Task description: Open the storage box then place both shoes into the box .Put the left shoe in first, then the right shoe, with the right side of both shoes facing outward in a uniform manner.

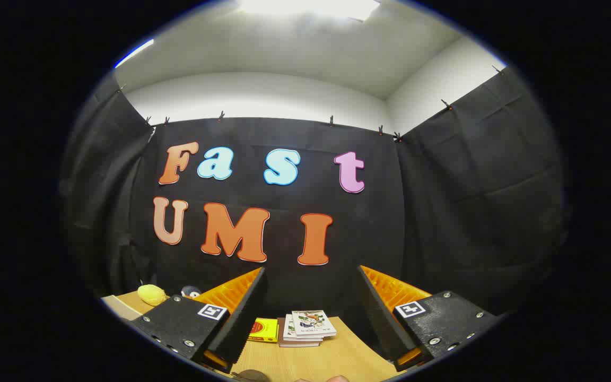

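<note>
My gripper (311, 276) is held up and looks mostly at the booth's back wall, its two fingers (244, 313) spread wide with nothing between them. Below and between the fingers lies a strip of wooden table (311, 361). At the very near edge of the table a small dark rounded shape (250, 375) peeks in; I cannot tell what it is.
A stack of books (308, 328) lies on the table beyond the fingers, with a yellow and red box (264, 330) beside it. Further left sit a yellow soft object (151, 294) and a small dark and white one (191, 291). Black cloth walls close the booth.
</note>
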`<act>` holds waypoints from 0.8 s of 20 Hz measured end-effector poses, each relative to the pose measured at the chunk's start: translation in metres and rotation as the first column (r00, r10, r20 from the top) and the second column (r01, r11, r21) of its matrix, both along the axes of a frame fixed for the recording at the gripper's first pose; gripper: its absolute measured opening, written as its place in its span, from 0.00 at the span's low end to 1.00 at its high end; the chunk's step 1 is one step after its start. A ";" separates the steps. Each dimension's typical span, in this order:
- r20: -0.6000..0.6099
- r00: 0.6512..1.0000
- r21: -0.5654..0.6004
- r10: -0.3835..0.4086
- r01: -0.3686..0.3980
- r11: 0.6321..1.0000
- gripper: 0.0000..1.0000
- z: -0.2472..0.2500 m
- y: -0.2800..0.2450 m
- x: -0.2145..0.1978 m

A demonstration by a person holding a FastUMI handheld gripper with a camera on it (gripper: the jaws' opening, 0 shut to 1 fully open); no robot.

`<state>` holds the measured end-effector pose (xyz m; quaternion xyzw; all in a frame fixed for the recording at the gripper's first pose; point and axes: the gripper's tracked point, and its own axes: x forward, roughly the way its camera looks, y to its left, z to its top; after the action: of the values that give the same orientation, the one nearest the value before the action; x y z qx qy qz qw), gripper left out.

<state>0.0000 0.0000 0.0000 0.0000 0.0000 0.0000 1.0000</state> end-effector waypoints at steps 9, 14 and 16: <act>-0.007 1.000 0.007 0.008 -0.008 1.000 0.99 -0.002 0.005 -0.002; -0.007 1.000 -0.004 0.028 -0.028 1.000 0.99 -0.001 0.012 -0.004; -0.007 0.999 -0.006 0.032 -0.032 0.999 0.99 -0.001 0.015 -0.004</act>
<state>-0.0040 0.0152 -0.0013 -0.0029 0.0037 0.0159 0.9999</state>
